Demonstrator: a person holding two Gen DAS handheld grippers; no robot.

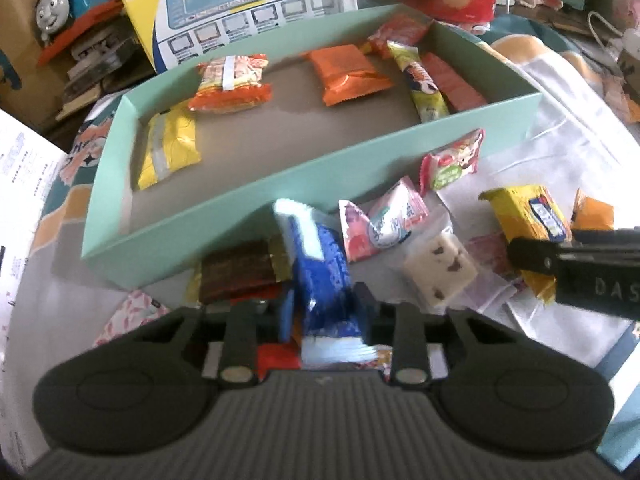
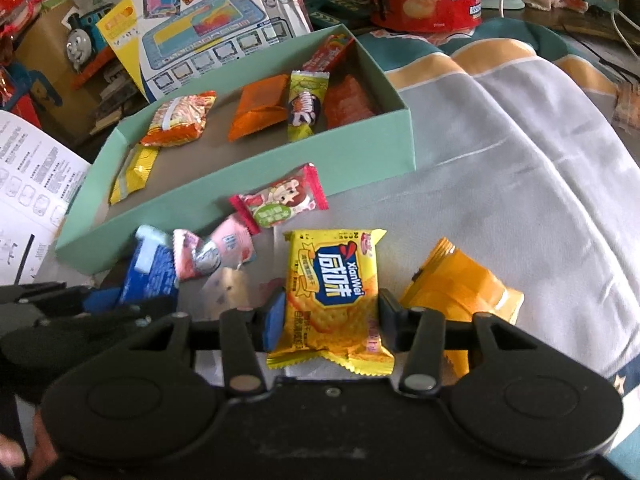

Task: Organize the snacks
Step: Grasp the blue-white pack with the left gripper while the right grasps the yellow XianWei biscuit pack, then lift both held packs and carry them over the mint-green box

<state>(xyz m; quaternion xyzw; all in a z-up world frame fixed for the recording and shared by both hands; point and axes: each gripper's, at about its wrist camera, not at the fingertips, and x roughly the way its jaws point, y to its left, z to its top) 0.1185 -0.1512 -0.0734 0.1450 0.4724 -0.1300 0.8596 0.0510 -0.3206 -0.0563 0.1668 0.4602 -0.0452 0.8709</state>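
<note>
The yellow cracker pack (image 2: 334, 280) has a blue label with white Chinese characters and "XianWei" on it, crinkly sealed ends, biscuits printed on the lower half. Right gripper (image 2: 332, 316) is clamped on it from both sides, just above the grey cloth (image 2: 500, 184). An orange pack (image 2: 460, 284) lies just beside it on the right. Left gripper (image 1: 326, 312) is pinched on a blue pack (image 1: 320, 268) with a white end, near the mint green box (image 1: 240, 200). Box already holds a yellow pack (image 1: 170, 148), two orange ones and a few more. Pink candies (image 1: 380, 220) and a white nougat (image 1: 438, 274) sit loose in front of it.
</note>
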